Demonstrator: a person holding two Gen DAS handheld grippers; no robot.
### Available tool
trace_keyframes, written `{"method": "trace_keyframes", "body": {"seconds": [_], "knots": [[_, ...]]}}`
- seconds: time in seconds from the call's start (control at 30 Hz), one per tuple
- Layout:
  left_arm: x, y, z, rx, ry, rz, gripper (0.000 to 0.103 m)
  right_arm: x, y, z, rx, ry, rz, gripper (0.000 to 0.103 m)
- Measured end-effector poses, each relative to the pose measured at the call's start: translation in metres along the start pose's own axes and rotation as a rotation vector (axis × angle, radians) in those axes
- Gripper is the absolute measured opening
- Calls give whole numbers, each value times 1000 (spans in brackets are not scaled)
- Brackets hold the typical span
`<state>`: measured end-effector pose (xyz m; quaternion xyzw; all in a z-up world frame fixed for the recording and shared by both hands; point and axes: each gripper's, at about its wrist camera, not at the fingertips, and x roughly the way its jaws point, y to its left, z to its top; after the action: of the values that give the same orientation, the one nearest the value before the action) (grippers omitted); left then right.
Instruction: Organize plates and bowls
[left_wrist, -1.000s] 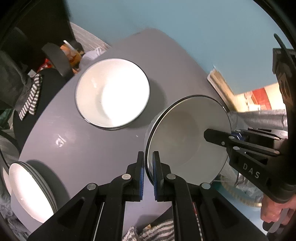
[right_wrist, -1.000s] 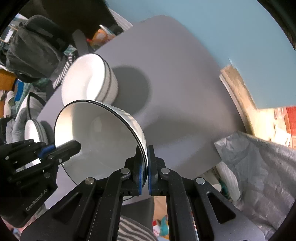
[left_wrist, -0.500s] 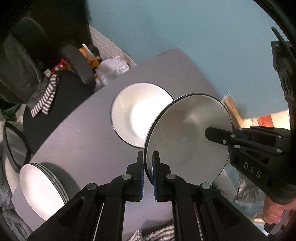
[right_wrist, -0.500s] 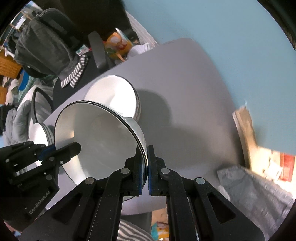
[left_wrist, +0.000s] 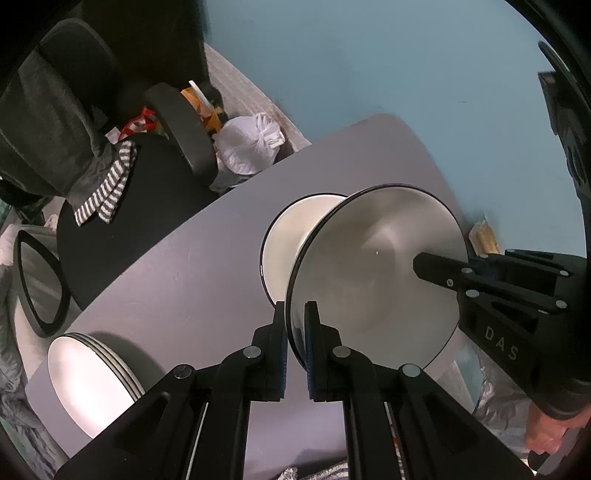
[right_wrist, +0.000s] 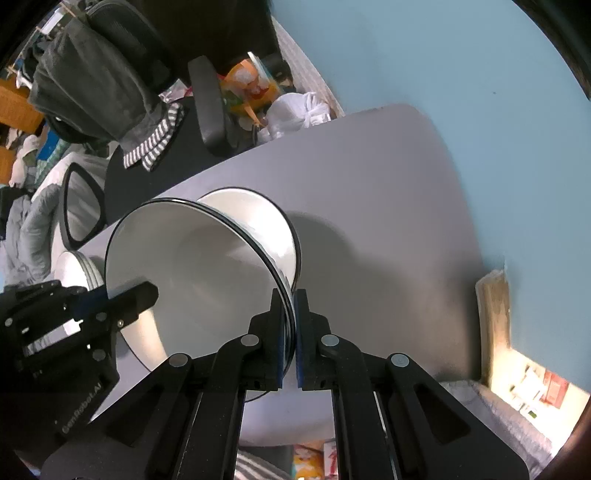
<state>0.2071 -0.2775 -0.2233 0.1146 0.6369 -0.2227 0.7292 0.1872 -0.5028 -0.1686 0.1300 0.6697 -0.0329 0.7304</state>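
Note:
Both grippers hold one white bowl with a black rim (left_wrist: 373, 273) (right_wrist: 199, 266) above the grey table (left_wrist: 177, 291) (right_wrist: 376, 206). My left gripper (left_wrist: 294, 314) is shut on its near rim; my right gripper (right_wrist: 290, 302) is shut on the opposite rim and shows in the left wrist view as a black finger (left_wrist: 443, 271). Beneath and beyond the held bowl sits a second white bowl (left_wrist: 291, 229) (right_wrist: 266, 221), partly hidden by it. A stack of white plates (left_wrist: 88, 380) (right_wrist: 75, 271) rests at the table's near-left corner.
A black office chair (left_wrist: 122, 206) (right_wrist: 155, 166) draped with grey and striped clothing stands past the table's far edge, with bags (left_wrist: 251, 144) on the floor beside it. A blue wall (left_wrist: 406, 66) backs the table. A person's hand (left_wrist: 550, 435) grips the right tool.
The held bowl has travelled across the table and now hangs over the second bowl, which earlier lay clear to its left. Both grips stayed shut on the rim.

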Motion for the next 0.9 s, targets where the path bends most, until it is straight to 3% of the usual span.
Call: {"method": "trace_keyframes", "body": {"seconds": [0.83,0.9], "knots": [[31,7,16,-65,92,36,9,27,-1,26,6,59,-8,8],[34,7,18,-64,101,39,9,28,0,27,11,64,-11,13]]}}
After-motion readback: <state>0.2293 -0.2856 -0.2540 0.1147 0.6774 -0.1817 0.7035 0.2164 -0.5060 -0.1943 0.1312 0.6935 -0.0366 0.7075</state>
